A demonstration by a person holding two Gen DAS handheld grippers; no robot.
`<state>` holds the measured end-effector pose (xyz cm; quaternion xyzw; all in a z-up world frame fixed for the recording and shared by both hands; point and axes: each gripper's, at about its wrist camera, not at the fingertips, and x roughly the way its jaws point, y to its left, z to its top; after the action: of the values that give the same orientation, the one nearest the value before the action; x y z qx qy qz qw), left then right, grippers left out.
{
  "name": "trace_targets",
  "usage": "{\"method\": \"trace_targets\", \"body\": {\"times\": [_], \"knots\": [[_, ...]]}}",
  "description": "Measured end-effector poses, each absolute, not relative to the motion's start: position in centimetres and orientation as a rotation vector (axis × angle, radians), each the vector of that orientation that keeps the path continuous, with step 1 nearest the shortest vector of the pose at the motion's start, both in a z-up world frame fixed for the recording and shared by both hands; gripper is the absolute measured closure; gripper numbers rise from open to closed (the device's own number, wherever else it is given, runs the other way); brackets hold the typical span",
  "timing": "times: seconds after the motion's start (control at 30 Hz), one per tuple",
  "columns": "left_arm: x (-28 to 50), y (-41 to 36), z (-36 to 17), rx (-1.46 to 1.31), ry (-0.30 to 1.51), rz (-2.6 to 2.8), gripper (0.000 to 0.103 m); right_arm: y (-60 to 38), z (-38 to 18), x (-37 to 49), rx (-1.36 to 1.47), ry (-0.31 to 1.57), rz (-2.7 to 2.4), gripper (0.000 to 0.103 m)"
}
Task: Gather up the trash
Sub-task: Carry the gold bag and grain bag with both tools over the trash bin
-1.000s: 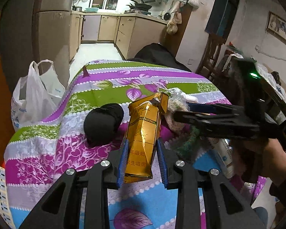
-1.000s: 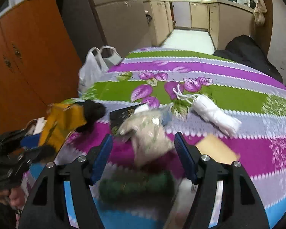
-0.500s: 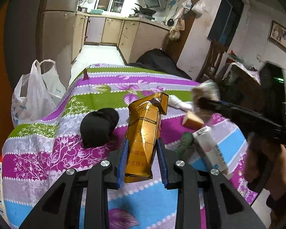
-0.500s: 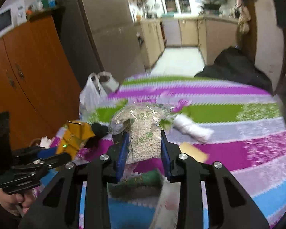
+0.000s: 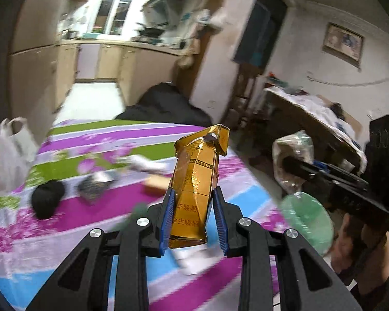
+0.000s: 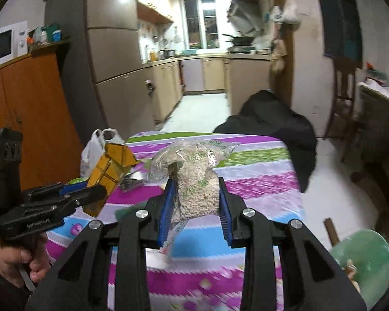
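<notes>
Both claws are loaded and lifted above the striped counter [image 5: 72, 140], so the pick-up step looks done and the carry to a bin is in hand. The left claw [image 5: 193, 219] pinches a gold carton [image 5: 194, 186] upright between its blue pads. The right claw [image 6: 196, 206] pinches a clear bag of grains [image 6: 198, 181]. A green bin [image 6: 363, 261] shows at 4 o'clock in the right view, below the counter edge. Next, each claw likely needs to swing over that bin and spread to drop its load. A black lump [image 5: 47, 199] and a wrapper [image 5: 94, 188] lie on the counter at 9 o'clock, not yet collected.
</notes>
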<state>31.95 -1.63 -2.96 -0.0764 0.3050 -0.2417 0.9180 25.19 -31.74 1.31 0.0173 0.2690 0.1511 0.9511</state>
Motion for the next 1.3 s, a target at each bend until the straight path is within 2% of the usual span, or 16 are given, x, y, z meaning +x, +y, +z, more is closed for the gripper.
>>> {"method": "trace_targets", "body": {"times": [0.4,0.67,1.0,1.3], "knots": [[29.4,-19.6,0.1,-0.118,0.63,-0.741,0.072,-46.0,3.2,20.1,0.08,0.534,0.031,0.073],[28.2,-30.6,0.3,-0.07,0.656,-0.855,0.072,-54.7,1.8,18.3,0.151,0.595,-0.098,0.073],[29.3,-40.7,-3.1,-0.049,0.78,-0.92,0.072,-62.5,-2.8,18.2,0.258,0.745,-0.175,0.073],[31.7,-43.7,-8.5,-0.018,0.883,-0.884,0.072,-65.0,-6.7,18.7,0.3,0.835,-0.197,0.072]]}}
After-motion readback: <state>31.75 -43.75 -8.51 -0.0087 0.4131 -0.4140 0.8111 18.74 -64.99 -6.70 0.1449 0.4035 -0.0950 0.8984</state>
